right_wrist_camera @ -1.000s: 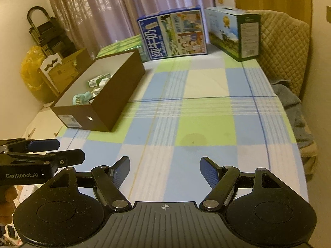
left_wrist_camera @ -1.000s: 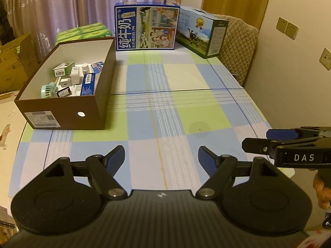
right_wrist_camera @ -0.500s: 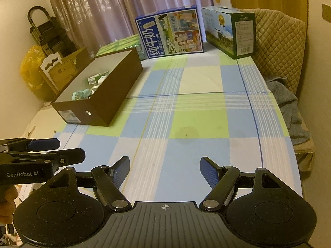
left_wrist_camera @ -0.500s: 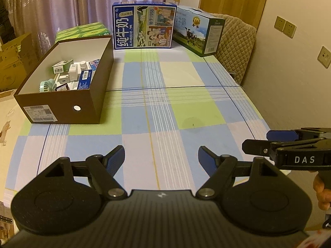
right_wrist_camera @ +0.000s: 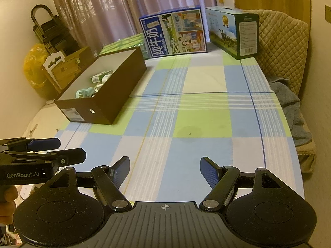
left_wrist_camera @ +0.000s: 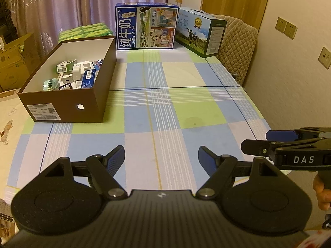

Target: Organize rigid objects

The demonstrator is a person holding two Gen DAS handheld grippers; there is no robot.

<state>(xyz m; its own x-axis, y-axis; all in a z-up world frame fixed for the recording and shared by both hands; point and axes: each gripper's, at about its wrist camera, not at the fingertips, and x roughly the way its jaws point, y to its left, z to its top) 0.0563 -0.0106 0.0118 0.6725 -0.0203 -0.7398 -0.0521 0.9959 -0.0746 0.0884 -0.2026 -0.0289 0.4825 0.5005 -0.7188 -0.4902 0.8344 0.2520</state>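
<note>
The brown box [left_wrist_camera: 68, 103] sits on the left part of the checked tablecloth [left_wrist_camera: 186, 111], its long axis running from the near edge toward the curtains, the labelled short end with a round hole facing the cameras. Inside, piled toward the near end, lie small cartons, white plugs and a mint-green fan [left_wrist_camera: 49, 83]. The left gripper [left_wrist_camera: 161, 155] and the right gripper [right_wrist_camera: 164, 166] hover side by side above the near edge of the table, both pointing down toward the cloth, jaws spread with nothing between them. Two milk cartons [left_wrist_camera: 144, 26] stand at the far end.
</note>
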